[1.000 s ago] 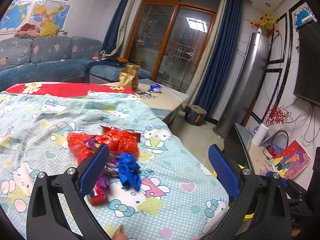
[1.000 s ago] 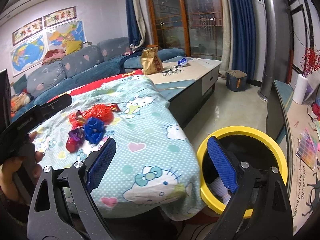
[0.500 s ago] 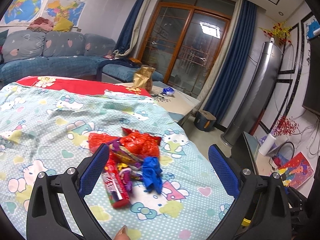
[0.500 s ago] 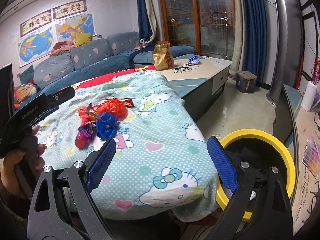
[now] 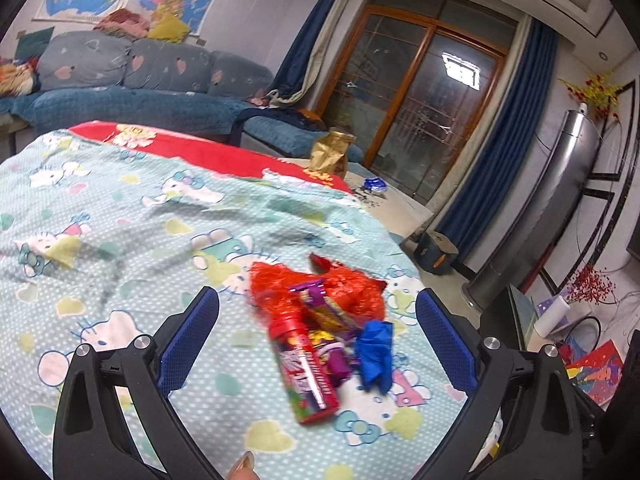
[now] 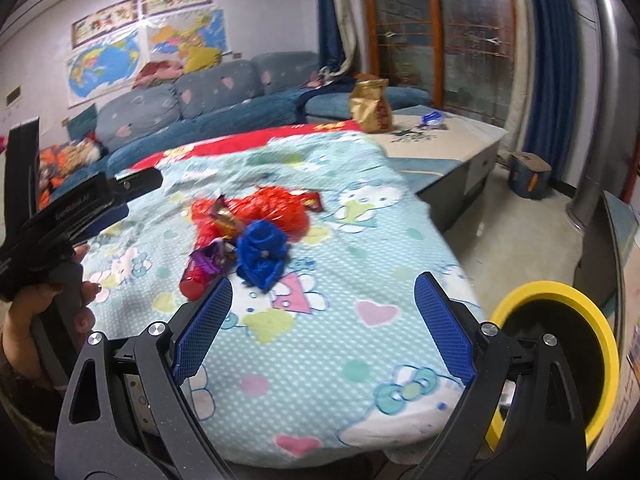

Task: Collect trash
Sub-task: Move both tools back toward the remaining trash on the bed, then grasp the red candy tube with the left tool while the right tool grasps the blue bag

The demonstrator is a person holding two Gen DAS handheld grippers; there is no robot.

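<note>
A heap of trash lies on the Hello Kitty cloth (image 5: pixel 120 216): a red crinkled wrapper (image 5: pixel 344 284), a red tube (image 5: pixel 306 372), a purple wrapper (image 5: pixel 338 360) and a crumpled blue piece (image 5: pixel 374 354). My left gripper (image 5: pixel 318 328) is open and empty, with the heap between its fingers just ahead. My right gripper (image 6: pixel 324 312) is open and empty, short of the blue piece (image 6: pixel 262 252) and the red tube (image 6: pixel 194 282). A yellow-rimmed bin (image 6: pixel 560 356) stands on the floor at the lower right.
The covered table's edge drops to the floor on the right. A gold bag (image 6: pixel 370 106) and a blue wrapper (image 6: pixel 432 119) sit on the low cabinet behind. A blue sofa (image 5: pixel 132 80) lies beyond. The left gripper's body (image 6: pixel 60 216) shows at the right wrist view's left.
My left gripper has swung so the heap now lies centred between its fingers. My right gripper has moved forward over the cloth toward the heap, with the bin sliding to the right.
</note>
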